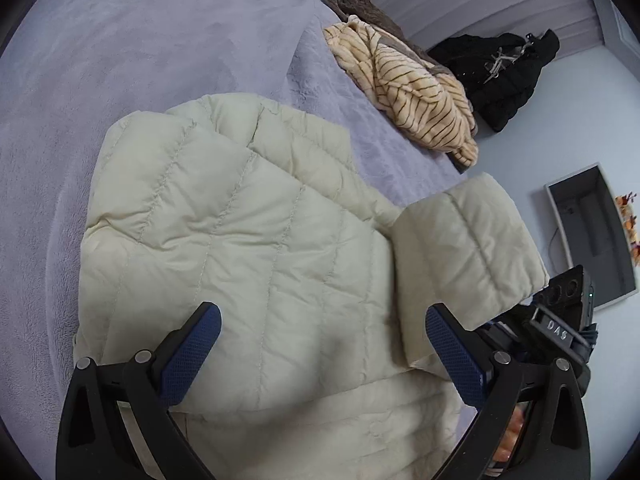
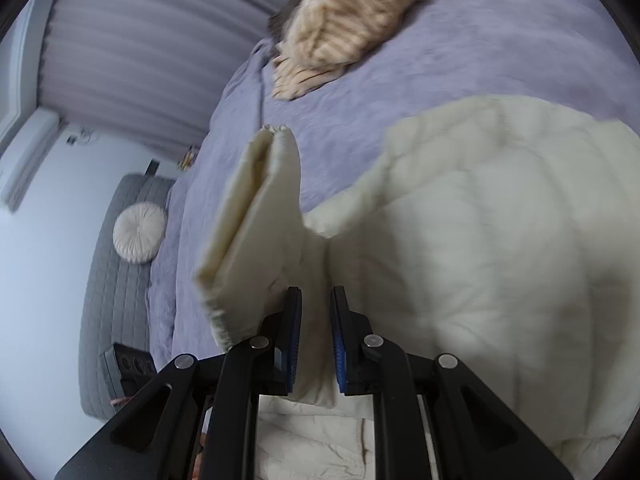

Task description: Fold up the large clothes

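Two grippers over cream quilted jacket [image 1: 248, 248]: left gripper [image 1: 320, 344] spread apart, empty; right gripper [image 2: 316, 336] clamped on sleeve [image 2: 256, 220], lifted at 10 o'clock.

We see soft, even, bluish light and weak shadows. The left wrist view is sharp. The right wrist view is blurry, mostly on the striped cloth [image 2: 352, 12]. Both pictures bend round, with dark corners.
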The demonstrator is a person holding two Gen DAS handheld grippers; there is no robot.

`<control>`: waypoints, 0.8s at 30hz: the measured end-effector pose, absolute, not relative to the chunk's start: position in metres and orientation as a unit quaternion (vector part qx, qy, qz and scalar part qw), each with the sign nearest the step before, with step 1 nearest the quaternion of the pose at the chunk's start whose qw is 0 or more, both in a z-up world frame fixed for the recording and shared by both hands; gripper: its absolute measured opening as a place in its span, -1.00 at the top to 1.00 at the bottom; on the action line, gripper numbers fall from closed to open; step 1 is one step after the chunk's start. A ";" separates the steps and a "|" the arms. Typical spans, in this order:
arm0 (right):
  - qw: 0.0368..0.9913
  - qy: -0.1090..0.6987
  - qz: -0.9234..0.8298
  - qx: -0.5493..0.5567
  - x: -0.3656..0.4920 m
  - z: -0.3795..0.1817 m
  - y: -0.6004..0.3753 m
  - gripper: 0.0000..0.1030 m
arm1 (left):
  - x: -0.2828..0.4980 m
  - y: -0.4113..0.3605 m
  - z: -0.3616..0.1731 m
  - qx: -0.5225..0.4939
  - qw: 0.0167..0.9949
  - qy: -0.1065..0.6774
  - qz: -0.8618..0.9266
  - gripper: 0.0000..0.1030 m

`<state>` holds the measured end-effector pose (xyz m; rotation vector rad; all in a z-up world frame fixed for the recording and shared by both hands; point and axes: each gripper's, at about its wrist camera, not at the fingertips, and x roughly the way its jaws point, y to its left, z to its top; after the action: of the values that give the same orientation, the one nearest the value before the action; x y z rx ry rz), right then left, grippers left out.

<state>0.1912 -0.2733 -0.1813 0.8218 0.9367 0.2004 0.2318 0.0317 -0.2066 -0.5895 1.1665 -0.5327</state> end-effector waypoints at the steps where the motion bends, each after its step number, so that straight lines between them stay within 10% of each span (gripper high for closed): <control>1: 0.811 0.446 0.114 0.362 0.198 -0.178 -0.259 0.69 | 0.233 0.035 -0.206 -0.283 0.756 0.534 -0.251 -0.99; 24: 0.789 0.534 0.059 0.299 0.125 -0.184 -0.291 0.67 | 0.258 0.029 -0.188 -0.330 0.717 0.544 -0.285 -0.99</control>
<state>0.1248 -0.2907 -0.1844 0.6434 1.1492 0.1274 0.2576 0.0288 -0.1878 -0.7304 1.2039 -0.6308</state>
